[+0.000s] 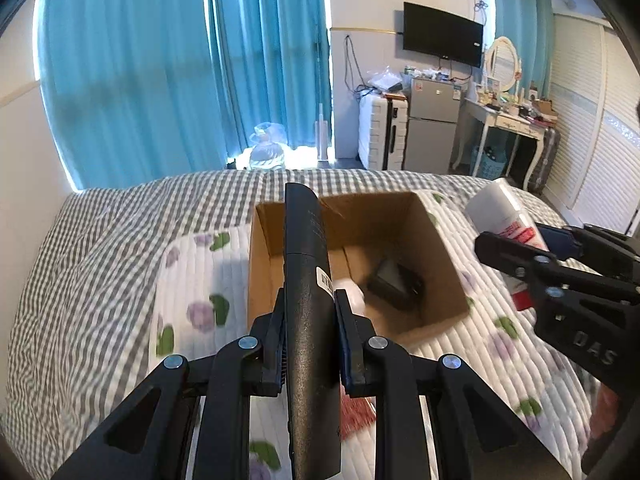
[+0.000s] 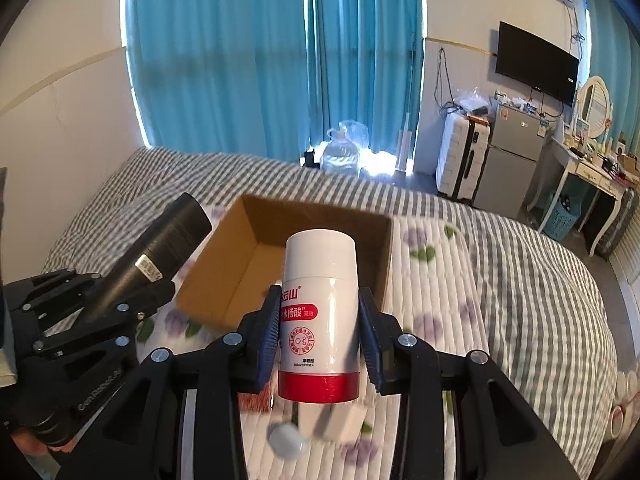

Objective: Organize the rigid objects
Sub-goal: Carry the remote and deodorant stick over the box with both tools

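My left gripper (image 1: 309,312) is shut on a long black bottle (image 1: 308,280), held above the near edge of an open cardboard box (image 1: 440,236) on the bed. Inside the box lie a dark object (image 1: 396,284) and a white object (image 1: 352,290). My right gripper (image 2: 320,320) is shut on a white bottle with a red base (image 2: 320,312), held near the box (image 2: 224,264). The right gripper with its bottle (image 1: 504,220) shows at the right of the left wrist view. The left gripper's black bottle (image 2: 168,248) shows at the left of the right wrist view.
The box sits on a white floral quilt (image 1: 200,280) over a grey checked bedspread (image 1: 80,280). Small white items (image 2: 288,440) and a red-patterned item (image 2: 256,398) lie on the quilt below my right gripper. Blue curtains, a suitcase, a fridge and a dressing table stand beyond the bed.
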`<state>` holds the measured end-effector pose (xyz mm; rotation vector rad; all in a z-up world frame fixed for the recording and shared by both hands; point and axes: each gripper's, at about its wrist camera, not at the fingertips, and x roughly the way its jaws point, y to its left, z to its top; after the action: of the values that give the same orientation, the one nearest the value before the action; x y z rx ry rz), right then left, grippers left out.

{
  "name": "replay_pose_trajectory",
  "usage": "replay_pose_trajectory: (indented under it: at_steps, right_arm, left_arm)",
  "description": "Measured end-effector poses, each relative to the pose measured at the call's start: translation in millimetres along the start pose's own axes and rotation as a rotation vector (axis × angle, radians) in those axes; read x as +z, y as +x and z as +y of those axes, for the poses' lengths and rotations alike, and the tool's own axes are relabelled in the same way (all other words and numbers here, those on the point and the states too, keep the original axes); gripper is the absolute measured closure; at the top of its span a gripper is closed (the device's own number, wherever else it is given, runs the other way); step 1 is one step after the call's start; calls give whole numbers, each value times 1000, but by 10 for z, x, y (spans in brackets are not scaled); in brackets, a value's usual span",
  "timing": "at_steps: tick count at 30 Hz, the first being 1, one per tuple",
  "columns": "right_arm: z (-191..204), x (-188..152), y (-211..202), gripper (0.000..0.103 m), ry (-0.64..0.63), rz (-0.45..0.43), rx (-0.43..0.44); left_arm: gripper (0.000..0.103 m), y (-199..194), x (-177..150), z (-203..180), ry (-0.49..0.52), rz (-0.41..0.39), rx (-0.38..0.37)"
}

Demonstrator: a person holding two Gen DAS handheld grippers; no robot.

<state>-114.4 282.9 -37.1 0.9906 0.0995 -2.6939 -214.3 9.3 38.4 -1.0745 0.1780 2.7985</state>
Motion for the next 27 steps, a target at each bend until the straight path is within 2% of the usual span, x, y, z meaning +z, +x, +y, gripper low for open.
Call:
replay_pose_trajectory:
  at_steps: [5,10,15,20,21,24,27]
  right_arm:
    - [-131,184,404,67,21,-5,14]
    - [-231,181,800,67,40,17,24]
    - [-345,126,1107,67,37,45,37]
    - [-401,82,1260,67,46,65,60]
    - [-405,80,1261,67,51,62,65]
    - [-404,85,1247,67,57,60,72]
    - [-376,71,1186,67,56,57,74]
  left_arm:
    - [83,512,130,48,-4,40,6]
    - [83,999,93,70,-19,83,15]
    - [83,1278,17,-10,-6,105,23]
    - [79,1332,35,-48,-5,86,15]
    - [79,1309,49,-58,0,76,16]
    - [70,1204,80,-65,21,70,14]
    - [69,1047,80,27,-1,58,10]
